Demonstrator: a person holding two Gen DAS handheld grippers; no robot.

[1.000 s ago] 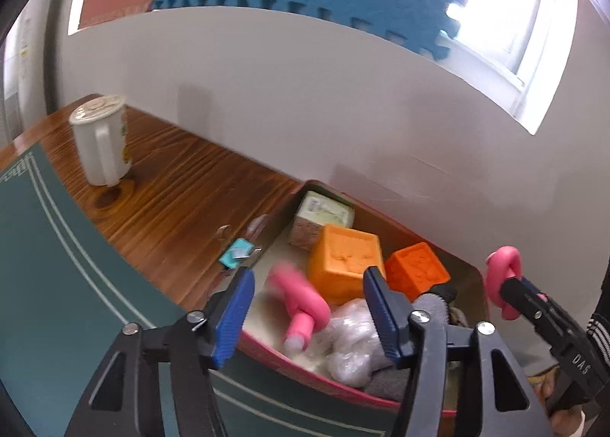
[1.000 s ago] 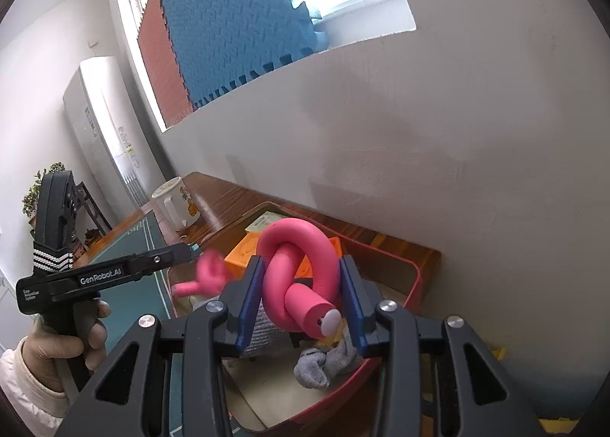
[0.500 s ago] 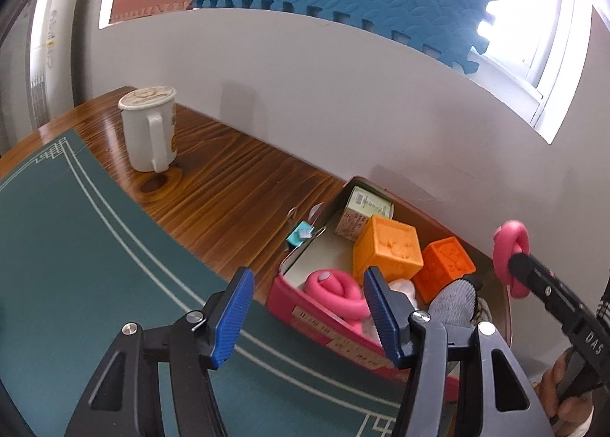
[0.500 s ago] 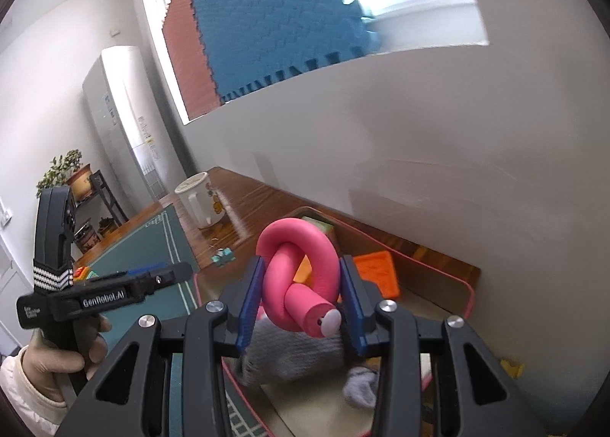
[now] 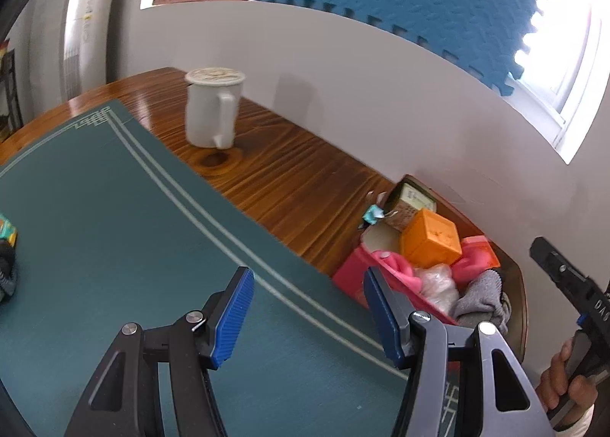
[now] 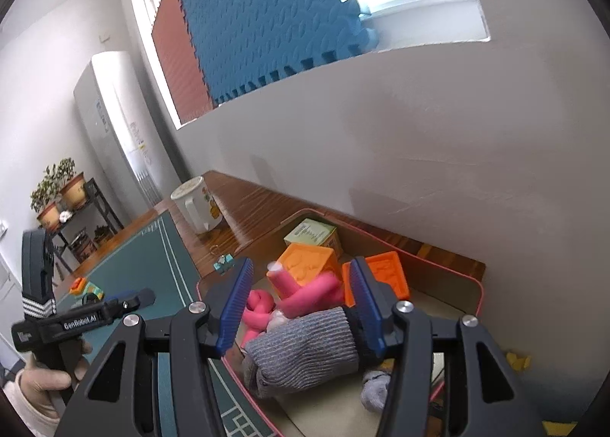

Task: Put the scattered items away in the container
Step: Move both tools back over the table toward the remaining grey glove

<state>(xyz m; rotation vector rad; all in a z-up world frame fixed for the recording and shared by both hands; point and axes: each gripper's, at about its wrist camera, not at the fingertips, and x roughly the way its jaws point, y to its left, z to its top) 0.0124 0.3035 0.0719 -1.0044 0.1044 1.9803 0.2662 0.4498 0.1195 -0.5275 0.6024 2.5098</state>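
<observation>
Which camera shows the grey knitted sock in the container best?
The right wrist view: the grey knitted sock fills the foreground, ribbing clear. The left wrist view shows only a small bunched part at the red container's far end.

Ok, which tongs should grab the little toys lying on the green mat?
Left. The left tongs hang open and empty over the green mat, nearer the small toys. The right tongs are open above the pink container.
</observation>
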